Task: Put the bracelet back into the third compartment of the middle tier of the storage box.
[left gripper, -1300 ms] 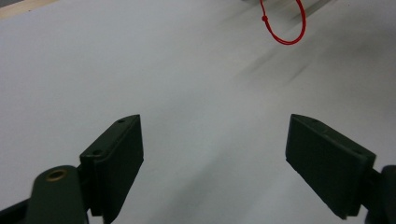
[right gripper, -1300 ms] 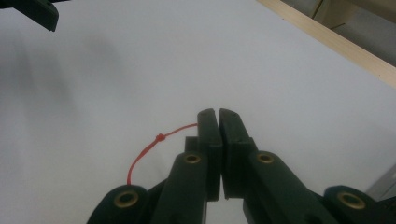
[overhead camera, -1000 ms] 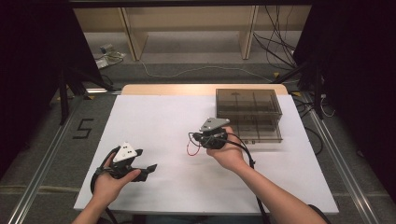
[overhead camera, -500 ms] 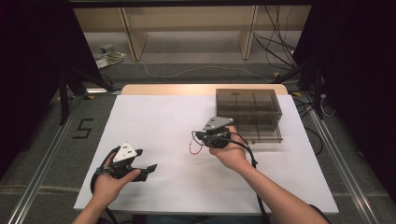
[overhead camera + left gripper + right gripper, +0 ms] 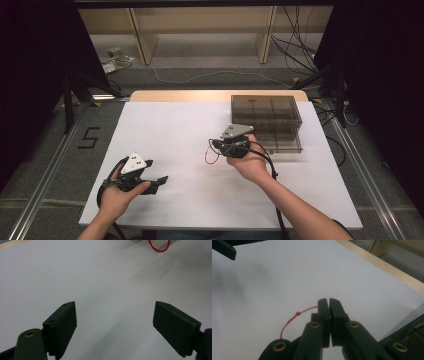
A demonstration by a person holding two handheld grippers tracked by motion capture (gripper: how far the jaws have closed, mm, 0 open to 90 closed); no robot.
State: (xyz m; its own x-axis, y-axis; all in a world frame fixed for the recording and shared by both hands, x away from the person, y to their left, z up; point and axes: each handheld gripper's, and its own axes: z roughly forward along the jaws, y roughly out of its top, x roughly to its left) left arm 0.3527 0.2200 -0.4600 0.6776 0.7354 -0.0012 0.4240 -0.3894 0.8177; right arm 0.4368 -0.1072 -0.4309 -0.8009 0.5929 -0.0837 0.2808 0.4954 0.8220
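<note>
My right gripper point(image 5: 216, 145) hovers over the middle of the white table point(image 5: 170, 125), jaws pointing left, shut on a thin red cord loop point(image 5: 209, 157) that hangs below it. In the right gripper view the jaws point(image 5: 329, 300) are pressed together and the red cord point(image 5: 296, 314), with a small knot, curves out to their left. My left gripper point(image 5: 159, 180) rests near the front left of the table, open. Its jaws point(image 5: 114, 306) stand wide apart over bare white surface, with the red loop point(image 5: 160, 251) far ahead at the top.
A smoky transparent compartment box point(image 5: 267, 122) stands at the back right of the table, just behind my right hand; its corner point(image 5: 412, 322) appears beside the right jaws. The table's wooden back edge point(image 5: 215, 95) runs behind. Shelving and cables lie on the floor beyond.
My right gripper has drifted slightly right, toward the box, with the red cord still in it. The left gripper has stayed put.
</note>
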